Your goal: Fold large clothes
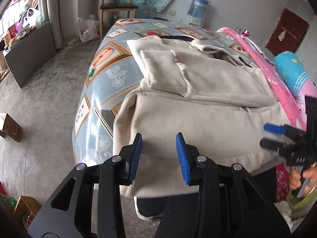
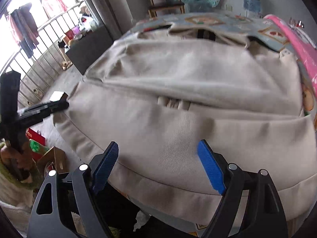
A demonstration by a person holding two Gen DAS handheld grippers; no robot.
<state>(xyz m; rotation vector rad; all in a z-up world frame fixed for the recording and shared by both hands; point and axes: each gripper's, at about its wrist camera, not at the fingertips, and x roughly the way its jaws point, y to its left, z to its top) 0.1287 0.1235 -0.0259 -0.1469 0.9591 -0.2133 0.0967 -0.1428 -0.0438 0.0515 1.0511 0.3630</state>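
Observation:
A large beige garment (image 1: 198, 119) lies partly folded on a table with a light-blue picture-patterned cloth (image 1: 111, 79). One sleeve is laid across its body, and its near hem hangs over the table's front edge. My left gripper (image 1: 159, 134) hovers over the garment's near left corner, open, with nothing between its blue pads. The right gripper (image 1: 271, 136) shows at the right edge, held in a hand. In the right wrist view the garment (image 2: 178, 79) fills the frame. My right gripper (image 2: 158, 143) stands wide open over its near hem, gripping nothing. The left gripper (image 2: 57, 103) is at the garment's left edge.
A wooden chair (image 1: 116, 6) and a water bottle (image 1: 198, 5) stand behind the table. Pink cloth (image 1: 277, 79) and a blue bundle (image 1: 291, 67) lie along its right side. Cardboard boxes (image 1: 10, 127) and a dark panel (image 1: 29, 55) sit on the concrete floor at left. A railing (image 2: 39, 49) runs along the left.

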